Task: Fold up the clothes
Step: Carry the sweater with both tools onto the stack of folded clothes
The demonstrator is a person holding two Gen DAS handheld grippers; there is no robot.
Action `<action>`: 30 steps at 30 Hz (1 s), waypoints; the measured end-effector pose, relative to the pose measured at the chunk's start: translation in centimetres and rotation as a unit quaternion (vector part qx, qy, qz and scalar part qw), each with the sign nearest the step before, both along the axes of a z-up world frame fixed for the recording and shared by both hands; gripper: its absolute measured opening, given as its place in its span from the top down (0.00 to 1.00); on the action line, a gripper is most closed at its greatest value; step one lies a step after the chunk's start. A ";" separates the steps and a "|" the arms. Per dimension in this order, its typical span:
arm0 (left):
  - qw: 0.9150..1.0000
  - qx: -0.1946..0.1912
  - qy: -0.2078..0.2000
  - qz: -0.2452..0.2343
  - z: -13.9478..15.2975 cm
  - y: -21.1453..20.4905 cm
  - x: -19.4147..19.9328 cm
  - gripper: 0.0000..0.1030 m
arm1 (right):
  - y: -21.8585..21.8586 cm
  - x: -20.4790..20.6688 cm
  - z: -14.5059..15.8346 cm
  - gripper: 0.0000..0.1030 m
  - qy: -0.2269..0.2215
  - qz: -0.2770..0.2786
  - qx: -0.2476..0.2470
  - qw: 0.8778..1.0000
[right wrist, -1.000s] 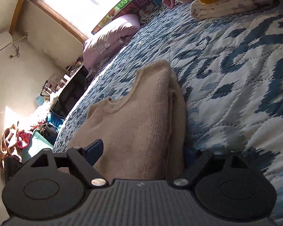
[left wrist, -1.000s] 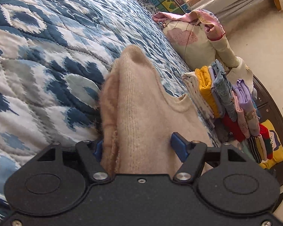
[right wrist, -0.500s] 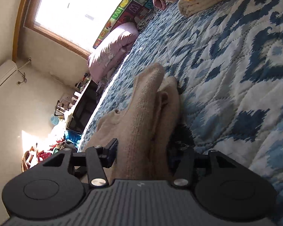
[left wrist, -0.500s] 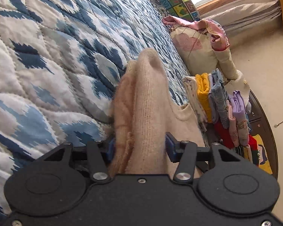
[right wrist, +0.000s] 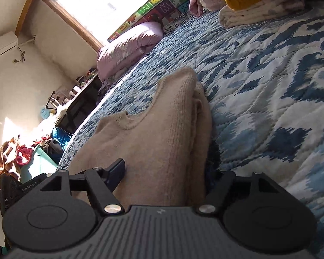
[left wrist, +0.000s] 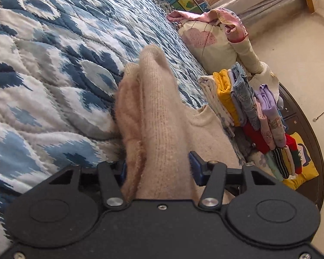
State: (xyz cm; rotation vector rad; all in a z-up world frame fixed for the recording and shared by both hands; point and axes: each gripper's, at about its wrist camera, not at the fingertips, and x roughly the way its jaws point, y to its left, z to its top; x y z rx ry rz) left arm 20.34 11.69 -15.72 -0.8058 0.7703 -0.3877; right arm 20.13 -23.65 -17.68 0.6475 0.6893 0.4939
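A beige knitted sweater [left wrist: 162, 120] lies on the blue and white quilted bedspread [left wrist: 54, 49]. My left gripper [left wrist: 157, 168] has its blue pads on either side of a bunched fold of the sweater, with the knit filling the gap. My right gripper [right wrist: 166, 170] holds the other side of the same sweater [right wrist: 162, 133] in the same way; its collar shows to the left. The fingertips of both grippers are mostly hidden by the knit.
A stack of folded clothes [left wrist: 248, 108] stands at the bed's edge, also at the top of the right wrist view [right wrist: 259, 2]. A cream garment with pink trim [left wrist: 216, 34] lies behind it. A pink pillow [right wrist: 129, 45] lies near the window. Clutter lies on the floor [right wrist: 21, 151].
Both grippers closed in on the sweater folds half a second ago and have since widened a little. Both views have shifted slightly over the bed; the sweater stays bunched between the pads.
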 end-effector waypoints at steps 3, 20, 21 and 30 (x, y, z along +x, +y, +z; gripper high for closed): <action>1.000 -0.031 -0.003 0.000 0.0 0.2 -0.3 0.59 | -0.5 0.1 -0.2 0.47 0.002 -0.002 0.026 1.000; 0.993 -0.100 -0.045 -0.032 4.0 -2.1 -5.0 0.61 | -4.9 -5.4 1.9 0.58 -0.022 -0.006 0.173 0.985; 0.993 -0.101 -0.048 -0.037 4.5 -2.7 -4.9 0.61 | -5.2 -5.8 2.3 0.58 -0.030 -0.008 0.173 0.984; 0.976 -0.148 -0.113 -0.113 14.6 -12.6 3.6 0.61 | -14.0 -4.1 9.6 0.58 -0.117 -0.082 0.222 0.964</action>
